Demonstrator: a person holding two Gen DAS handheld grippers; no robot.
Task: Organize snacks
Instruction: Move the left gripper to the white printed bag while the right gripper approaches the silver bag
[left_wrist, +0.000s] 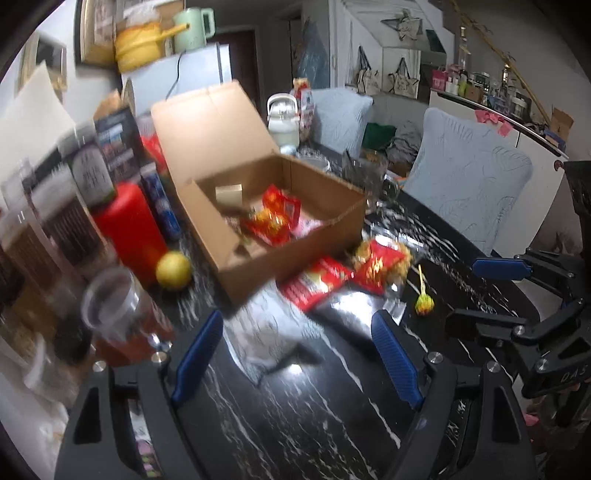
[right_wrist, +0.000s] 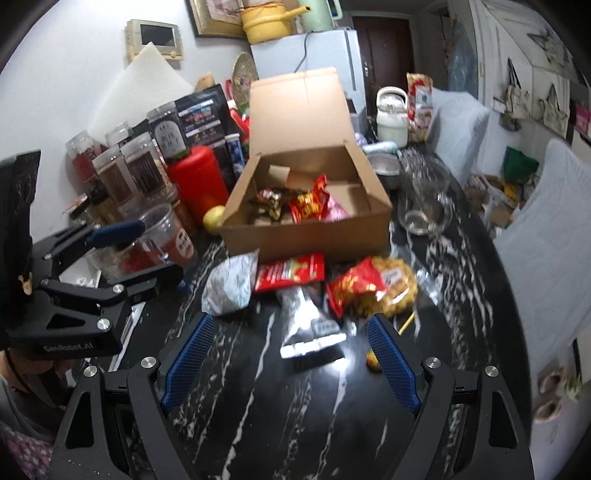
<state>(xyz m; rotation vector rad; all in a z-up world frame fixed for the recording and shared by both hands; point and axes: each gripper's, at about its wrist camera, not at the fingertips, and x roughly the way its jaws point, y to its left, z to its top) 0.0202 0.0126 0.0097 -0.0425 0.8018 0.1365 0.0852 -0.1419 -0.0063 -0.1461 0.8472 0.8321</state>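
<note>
Both my tongs, left gripper (left_wrist: 299, 354) and right gripper (right_wrist: 291, 358), gape empty; loose snack packets (right_wrist: 290, 271) lie near the cardboard box (right_wrist: 306, 236), light, crinkly, slippery, so I judge pinching a sealed edge best.

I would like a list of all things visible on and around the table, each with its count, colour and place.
box: 1, brown cardboard, lid open, middle of the table, some snacks inside
red packets: 2 on the table in front of the box
white bag: 1, white-grey, left of the red packets
silver pouch: 1, silver and black, nearest the right claw
lollipop: 1, yellow stick, right of the packets
lemon: 1, yellow, left of the box
red can: 1, left of the box
jars: several, clear, far left
glass jug: 1, clear, right of the box
table: 1, black marble
left claw: 1, black, blue pads, open
right claw: 1, same, open
</note>
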